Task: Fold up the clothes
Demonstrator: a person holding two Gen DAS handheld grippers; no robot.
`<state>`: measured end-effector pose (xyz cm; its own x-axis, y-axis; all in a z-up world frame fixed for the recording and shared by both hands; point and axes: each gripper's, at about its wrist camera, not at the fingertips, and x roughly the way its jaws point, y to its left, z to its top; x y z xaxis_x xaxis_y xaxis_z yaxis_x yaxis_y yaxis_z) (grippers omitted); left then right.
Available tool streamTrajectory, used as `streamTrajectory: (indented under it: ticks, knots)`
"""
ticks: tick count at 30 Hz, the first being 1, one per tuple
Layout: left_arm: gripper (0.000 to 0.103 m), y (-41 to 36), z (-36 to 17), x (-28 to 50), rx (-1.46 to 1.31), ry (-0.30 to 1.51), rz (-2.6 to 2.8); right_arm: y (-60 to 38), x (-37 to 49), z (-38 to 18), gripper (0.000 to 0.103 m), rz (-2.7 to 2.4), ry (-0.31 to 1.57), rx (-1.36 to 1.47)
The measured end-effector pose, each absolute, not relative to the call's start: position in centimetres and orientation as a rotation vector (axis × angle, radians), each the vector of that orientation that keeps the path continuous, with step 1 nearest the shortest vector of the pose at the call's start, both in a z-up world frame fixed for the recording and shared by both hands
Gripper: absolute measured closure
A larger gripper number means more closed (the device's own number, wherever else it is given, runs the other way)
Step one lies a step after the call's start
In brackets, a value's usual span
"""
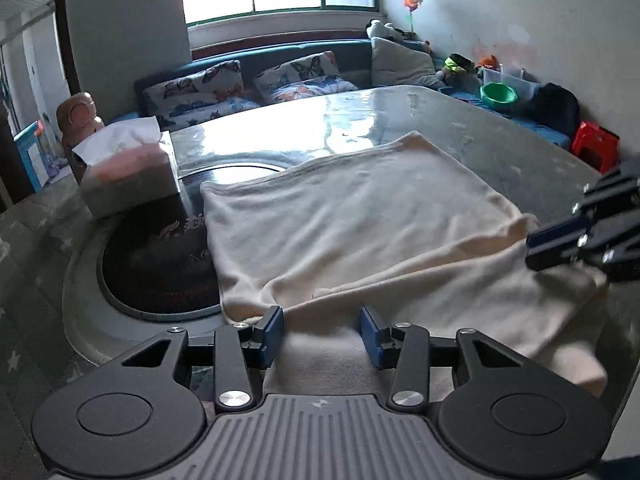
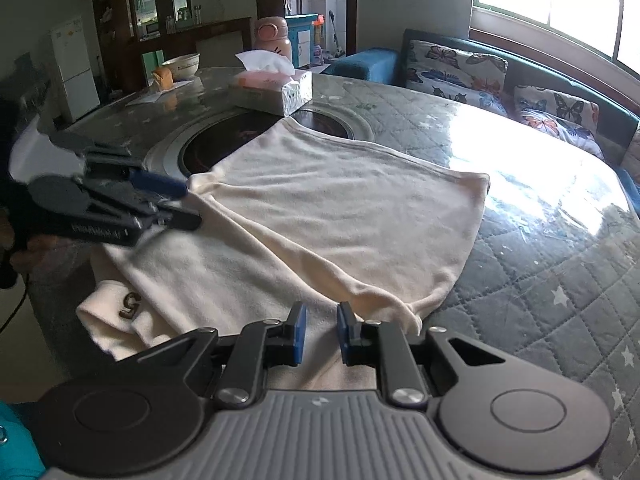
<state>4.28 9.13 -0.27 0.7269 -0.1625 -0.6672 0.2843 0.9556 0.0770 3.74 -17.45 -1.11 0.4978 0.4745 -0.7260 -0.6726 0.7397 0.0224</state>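
A cream garment (image 1: 352, 224) lies on the table, its far half folded toward me over the near half; it also shows in the right wrist view (image 2: 340, 208). A dark "5" mark (image 2: 130, 302) sits on a lower layer at the near left. My left gripper (image 1: 321, 334) is open, its blue pads on either side of the garment's near fold, not closed on it. It shows from the side in the right wrist view (image 2: 192, 204). My right gripper (image 2: 321, 334) is open over the garment's near edge, and shows at the right in the left wrist view (image 1: 532, 248).
A tissue box (image 1: 132, 168) stands at the back left beside a round dark hotplate recess (image 1: 156, 264). A pink bottle (image 2: 274, 42) and a bowl (image 2: 182, 66) stand further back. A sofa with butterfly cushions (image 1: 192, 94) lines the far side. A red stool (image 1: 594, 146) is at right.
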Motion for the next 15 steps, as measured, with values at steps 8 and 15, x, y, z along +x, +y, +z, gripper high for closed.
streamTrajectory:
  ticks: [8,15]
  knots:
    - [0.056,9.1,0.9,3.5,0.2,0.695,-0.253,-16.8,2.6,-1.3,0.077,0.757,0.761,-0.317]
    - [0.049,9.7,2.7,-1.7,0.225,0.687,-0.41,-17.0,1.3,-1.1,0.076,0.769,0.729,-0.365]
